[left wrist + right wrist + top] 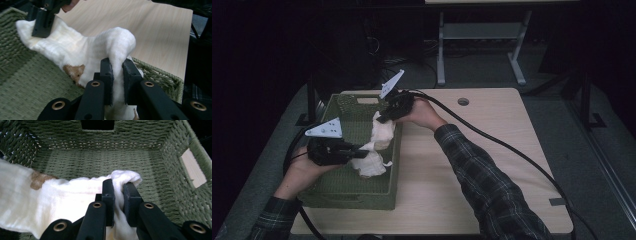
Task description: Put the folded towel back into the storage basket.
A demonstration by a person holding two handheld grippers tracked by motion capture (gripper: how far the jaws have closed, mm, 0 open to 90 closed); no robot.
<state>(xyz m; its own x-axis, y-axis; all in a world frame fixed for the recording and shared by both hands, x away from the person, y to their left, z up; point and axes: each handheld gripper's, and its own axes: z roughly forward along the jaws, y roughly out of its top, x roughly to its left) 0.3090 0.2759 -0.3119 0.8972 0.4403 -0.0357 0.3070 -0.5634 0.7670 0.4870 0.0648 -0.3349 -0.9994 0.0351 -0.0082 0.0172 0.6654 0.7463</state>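
Dark floor and a metal frame lie beyond the pale wood table (492, 150), where a green woven basket (337, 192) sits at about 9 o'clock from the table's middle. From the high view, a white cloth (377, 145) hangs over the basket's inside near its right wall, its long axis running from 7 o'clock to 1 o'clock between the left tool (360, 152) and the right tool (381, 119). That view gives the plaid sleeves and trailing cables; it hides the grips. Seen from the left tool (117, 72), the black pads pinch a raised fold of cloth (100, 50), a tan patch shows on the fabric's underside at 7 o'clock, and the other tool (42, 21) clamps the far end at 10 o'clock. Seen from the right tool (118, 192), the jaws are pressed onto a bunched end of cloth (62, 197), with the basket's (100, 162) ribbed weave and handle cutout at 12 o'clock. Fabric looks soft, fuzzy and terry-like.
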